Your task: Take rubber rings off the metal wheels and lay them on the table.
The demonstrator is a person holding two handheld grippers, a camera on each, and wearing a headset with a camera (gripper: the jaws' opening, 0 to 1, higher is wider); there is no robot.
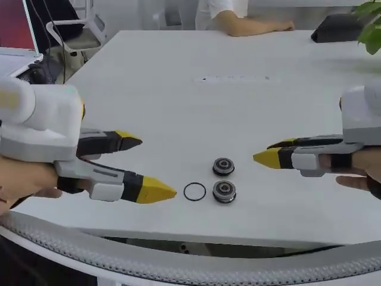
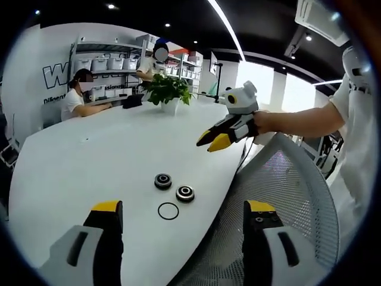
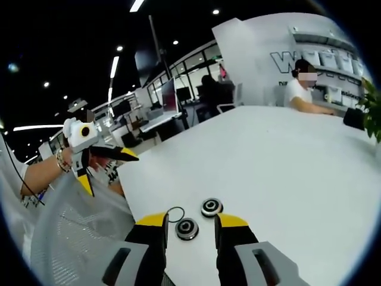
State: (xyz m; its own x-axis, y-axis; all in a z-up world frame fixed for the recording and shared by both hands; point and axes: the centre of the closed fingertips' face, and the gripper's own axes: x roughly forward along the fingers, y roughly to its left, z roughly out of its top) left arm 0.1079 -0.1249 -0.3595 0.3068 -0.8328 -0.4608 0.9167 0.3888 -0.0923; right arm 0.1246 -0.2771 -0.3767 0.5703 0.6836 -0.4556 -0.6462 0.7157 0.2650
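Two metal wheels [image 1: 223, 166] [image 1: 224, 191] with dark outer rims lie side by side near the front of the white table [image 1: 196, 101]. Just left of the nearer wheel, a thin black rubber ring [image 1: 194, 191] lies flat on the table. My left gripper [image 1: 158, 167] hovers left of the ring, its yellow-tipped jaws wide apart and empty. My right gripper [image 1: 265, 152] hangs right of the wheels, open by a narrower gap, holding nothing. The left gripper view has the wheels [image 2: 163, 181] [image 2: 185, 193] and ring [image 2: 168, 211] ahead of its jaws. The right gripper view has the wheels [image 3: 211, 207] [image 3: 187, 228] just beyond its jaws.
A person [image 1: 238, 21] sits at the table's far end, with a black bag [image 1: 339, 27] and a green plant [image 1: 372, 24] at the far right. A grey mesh chair back [image 1: 178, 262] curves along the near table edge.
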